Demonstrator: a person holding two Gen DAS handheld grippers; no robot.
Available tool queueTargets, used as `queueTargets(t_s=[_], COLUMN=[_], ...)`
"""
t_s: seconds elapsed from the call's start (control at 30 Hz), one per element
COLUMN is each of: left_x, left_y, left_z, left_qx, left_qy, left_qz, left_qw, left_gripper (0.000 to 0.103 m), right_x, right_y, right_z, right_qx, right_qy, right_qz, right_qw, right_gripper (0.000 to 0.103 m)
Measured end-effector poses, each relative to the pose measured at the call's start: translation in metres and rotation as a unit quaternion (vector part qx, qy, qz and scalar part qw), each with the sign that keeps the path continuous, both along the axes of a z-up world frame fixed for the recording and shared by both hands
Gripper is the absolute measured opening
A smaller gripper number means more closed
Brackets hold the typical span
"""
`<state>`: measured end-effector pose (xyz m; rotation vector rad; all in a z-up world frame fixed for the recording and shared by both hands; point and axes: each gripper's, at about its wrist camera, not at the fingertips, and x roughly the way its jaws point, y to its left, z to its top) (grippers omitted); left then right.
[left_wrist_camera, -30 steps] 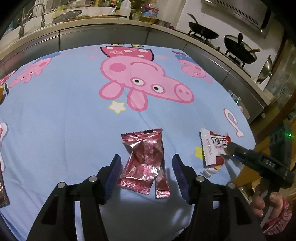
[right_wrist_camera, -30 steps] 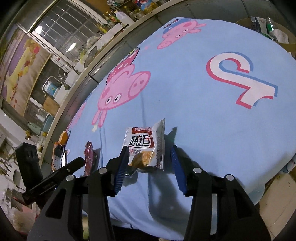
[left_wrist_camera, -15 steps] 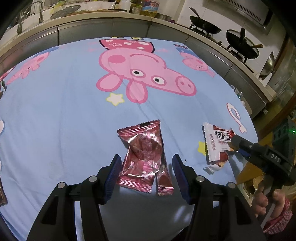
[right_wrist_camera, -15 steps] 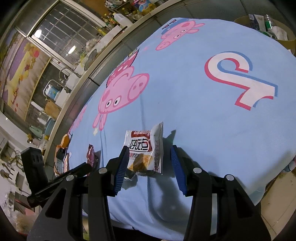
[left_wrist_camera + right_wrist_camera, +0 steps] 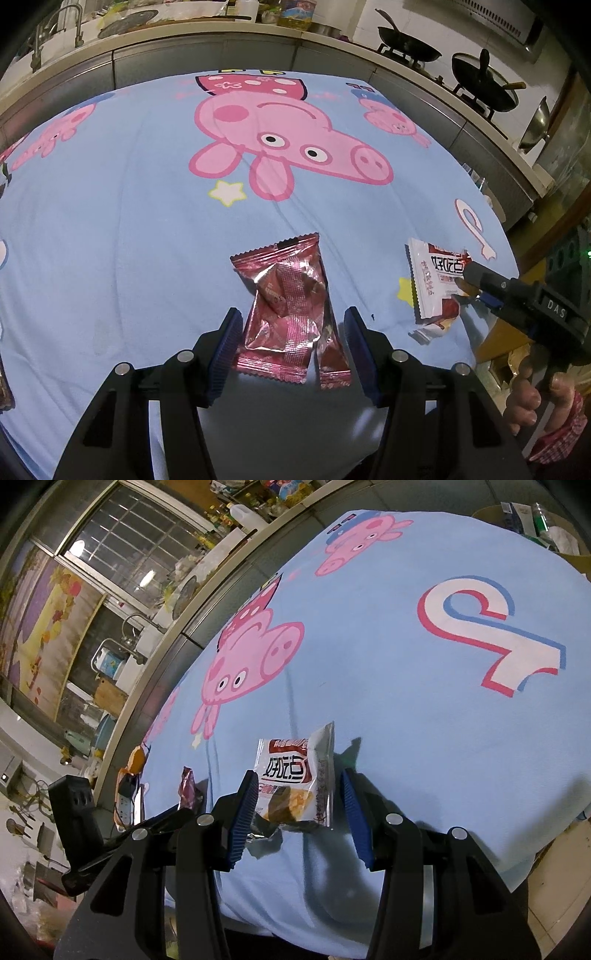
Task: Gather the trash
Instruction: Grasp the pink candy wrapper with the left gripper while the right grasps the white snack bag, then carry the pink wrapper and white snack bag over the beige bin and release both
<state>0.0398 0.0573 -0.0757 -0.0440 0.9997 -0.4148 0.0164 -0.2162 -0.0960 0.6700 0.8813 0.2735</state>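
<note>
Two wrappers: red one (image 5: 286, 314) between left gripper (image 5: 291, 349) fingers; white one (image 5: 295, 779) between right gripper (image 5: 299, 812).

A dark brown wrapper (image 5: 4, 391) is cut off by the left wrist view's left edge. The black right gripper (image 5: 476, 291) hides part of the white red-printed snack packet (image 5: 432, 284); its small text is illegible.

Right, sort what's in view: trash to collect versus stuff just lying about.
To collect:
- red foil wrapper
- white snack packet
- orange wrapper

Just lying about:
- woks on the stove
- cardboard box
- tablecloth
</note>
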Motion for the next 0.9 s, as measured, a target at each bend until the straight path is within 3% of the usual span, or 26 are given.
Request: queueTargets(t_s=[0.07, 0.13, 0.17, 0.2, 0.23, 0.27, 0.3, 0.67, 0.8, 0.9], left_x=[-0.001, -0.002, -0.003, -0.003, -0.004, -0.004, -0.004, 0.027, 0.052, 0.077], left_y=[-0.002, -0.005, -0.006, -0.006, -0.007, -0.008, -0.008, -0.035, -0.079, -0.140], left_z=[0.000, -0.001, -0.002, -0.002, -0.002, -0.001, 0.001, 0.042, 0.059, 0.073], left_qx=[0.007, 0.007, 0.005, 0.005, 0.006, 0.007, 0.005, -0.037, -0.042, -0.038], left_qy=[-0.002, 0.001, 0.003, 0.004, 0.003, 0.001, 0.000, -0.011, -0.012, -0.019], left_qz=[-0.004, -0.015, -0.018, -0.020, -0.021, -0.022, -0.023, -0.057, -0.097, -0.150], left_qw=[1.0000, 0.9999, 0.9998, 0.9998, 0.9997, 0.9997, 0.9997, 0.9976, 0.9943, 0.9879], left_gripper=[0.044, 0.022, 0.017, 0.010, 0.009, 0.008, 0.007, 0.006, 0.006, 0.006], right_x=[0.001, 0.003, 0.003, 0.004, 0.005, 0.005, 0.005, 0.010, 0.018, 0.022], right_y=[0.001, 0.004, 0.005, 0.007, 0.008, 0.010, 0.012, -0.035, -0.075, -0.119], right_z=[0.001, 0.001, 0.001, 0.001, 0.000, -0.001, -0.002, 0.015, 0.016, 0.020], right_qx=[0.002, -0.002, -0.003, -0.007, -0.010, -0.011, -0.011, 0.006, 0.011, 0.010], right_qy=[0.000, -0.001, -0.001, -0.002, 0.000, 0.002, 0.004, -0.037, -0.047, -0.058], right_qz=[0.002, 0.004, 0.005, 0.008, 0.013, 0.016, 0.021, -0.032, -0.072, -0.118], right_qw=[1.000, 1.000, 1.000, 1.000, 1.000, 1.000, 1.000, 0.999, 0.996, 0.991], right_gripper=[0.046, 0.046, 0.045, 0.036, 0.029, 0.013, 0.009, 0.007, 0.007, 0.007])
